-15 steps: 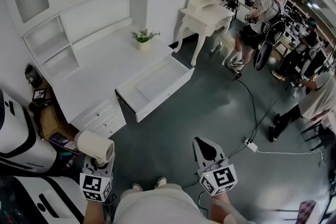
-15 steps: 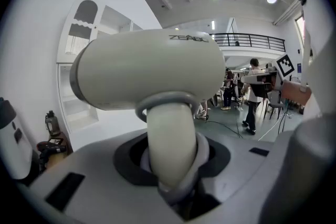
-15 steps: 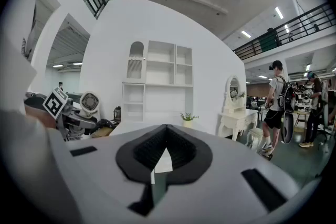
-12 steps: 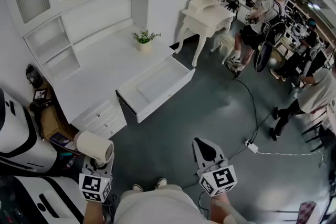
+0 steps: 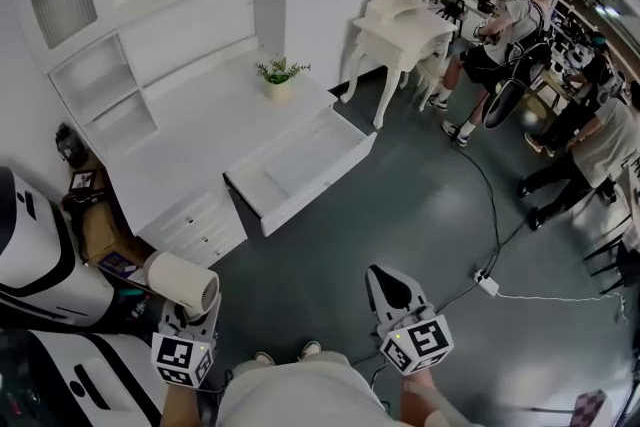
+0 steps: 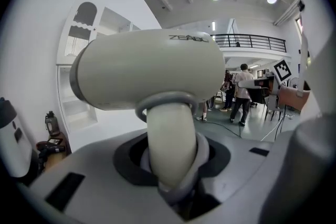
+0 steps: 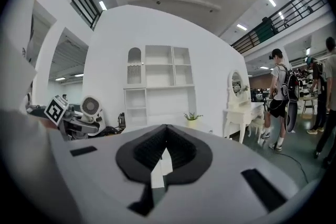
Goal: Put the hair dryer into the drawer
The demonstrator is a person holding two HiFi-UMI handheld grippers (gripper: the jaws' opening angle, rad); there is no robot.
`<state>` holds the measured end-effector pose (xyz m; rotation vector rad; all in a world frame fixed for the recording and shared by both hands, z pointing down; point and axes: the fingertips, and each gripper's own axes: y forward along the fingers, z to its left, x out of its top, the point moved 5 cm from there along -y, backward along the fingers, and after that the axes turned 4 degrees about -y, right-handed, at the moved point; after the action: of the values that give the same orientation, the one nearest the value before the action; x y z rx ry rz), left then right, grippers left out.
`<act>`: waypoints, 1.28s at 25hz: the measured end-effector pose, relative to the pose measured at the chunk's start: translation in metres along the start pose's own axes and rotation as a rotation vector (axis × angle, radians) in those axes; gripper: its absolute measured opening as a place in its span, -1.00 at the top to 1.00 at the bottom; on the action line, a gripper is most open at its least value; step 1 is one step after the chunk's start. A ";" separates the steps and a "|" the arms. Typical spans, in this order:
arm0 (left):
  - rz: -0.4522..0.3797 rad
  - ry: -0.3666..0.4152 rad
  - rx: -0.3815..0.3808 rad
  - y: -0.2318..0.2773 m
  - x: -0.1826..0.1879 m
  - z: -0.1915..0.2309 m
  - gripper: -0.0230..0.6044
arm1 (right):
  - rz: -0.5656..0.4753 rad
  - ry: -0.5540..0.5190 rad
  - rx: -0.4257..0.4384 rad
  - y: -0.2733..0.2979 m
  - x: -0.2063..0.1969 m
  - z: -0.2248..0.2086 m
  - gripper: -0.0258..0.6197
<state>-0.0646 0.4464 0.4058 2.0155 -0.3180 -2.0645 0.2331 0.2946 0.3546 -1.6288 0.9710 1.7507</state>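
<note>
Hair dryer (image 5: 182, 281) upright in left gripper (image 5: 186, 313), jaws clamped on handle; well short of open drawer (image 5: 318, 192). Right gripper (image 5: 393, 289) jaws together, empty. Likely rigid, smooth plastic; top-heavy barrel may swivel, so grip high on handle seems best

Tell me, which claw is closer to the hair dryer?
Left. The left claw is clamped on the handle of the hair dryer, so they touch. The right claw is shut with nothing in it, well apart from the dryer, off to its right.
</note>
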 end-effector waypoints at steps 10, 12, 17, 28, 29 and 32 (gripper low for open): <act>0.013 0.003 0.028 0.019 0.001 -0.029 0.47 | 0.010 0.033 0.049 0.001 -0.020 -0.034 0.90; 0.023 -0.007 0.029 0.025 -0.002 -0.026 0.47 | 0.019 0.031 0.060 0.010 -0.020 -0.035 0.90; 0.034 -0.035 0.014 0.052 -0.003 -0.012 0.47 | 0.046 0.028 0.061 0.034 -0.022 -0.045 0.90; 0.051 -0.077 -0.103 0.168 0.014 0.075 0.47 | 0.111 0.025 0.008 0.167 -0.007 -0.059 0.90; 0.060 -0.083 -0.120 0.181 0.017 0.087 0.47 | 0.113 0.030 0.003 0.183 -0.004 -0.059 0.90; 0.080 -0.106 -0.178 0.215 0.024 0.114 0.47 | 0.106 0.054 -0.029 0.227 0.007 -0.062 0.90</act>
<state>-0.1754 0.2334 0.4542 1.7677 -0.2213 -2.0751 0.0875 0.1116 0.3785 -1.6785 1.0792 1.8058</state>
